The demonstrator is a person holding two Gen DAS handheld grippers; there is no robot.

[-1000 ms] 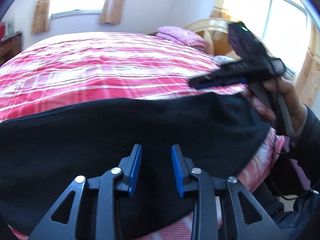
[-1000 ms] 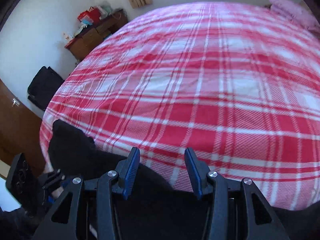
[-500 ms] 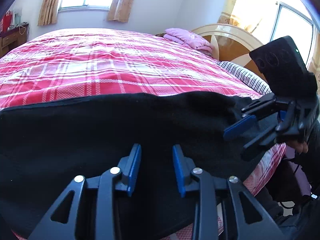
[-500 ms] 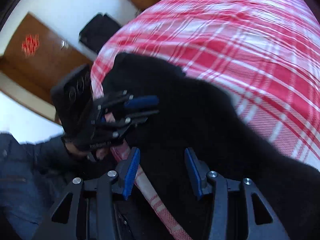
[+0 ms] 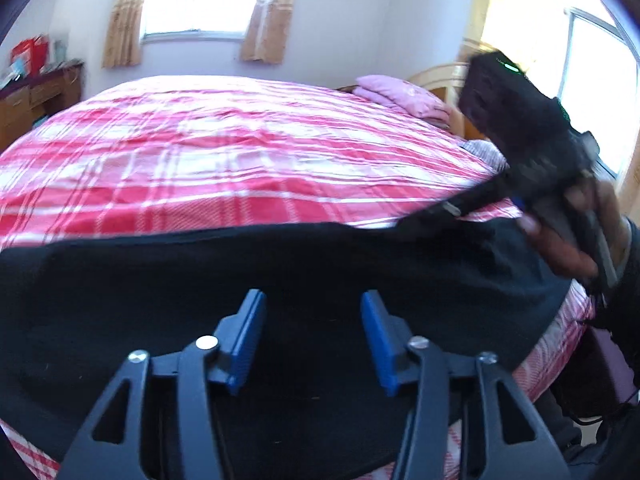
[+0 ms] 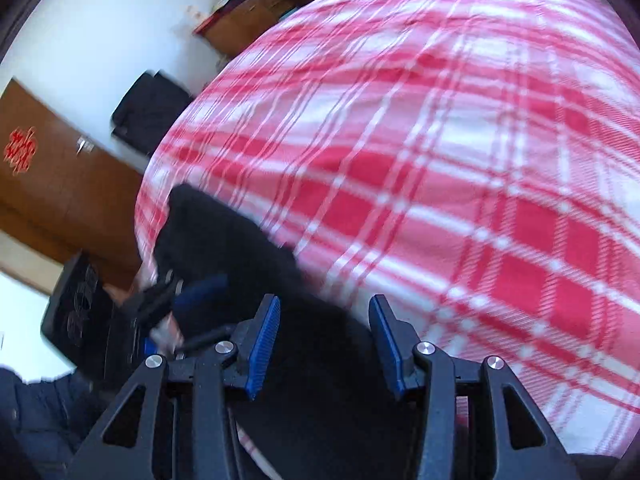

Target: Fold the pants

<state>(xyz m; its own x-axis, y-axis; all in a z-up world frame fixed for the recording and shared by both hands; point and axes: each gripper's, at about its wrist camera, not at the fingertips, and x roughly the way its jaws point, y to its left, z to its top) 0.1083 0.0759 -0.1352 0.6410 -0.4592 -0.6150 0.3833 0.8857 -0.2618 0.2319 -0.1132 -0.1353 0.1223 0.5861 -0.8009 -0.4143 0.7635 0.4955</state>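
Black pants lie flat along the bed edge for folding; left tongs and right tongs hover spread, empty.

Black hand-held gripper, blue finger pads, silver screws, dark sleeve

I'm counting one pair of black pants, one plaid bed, one pink pillow at 1 o'clock, two curtained windows, and two grippers, left and right.
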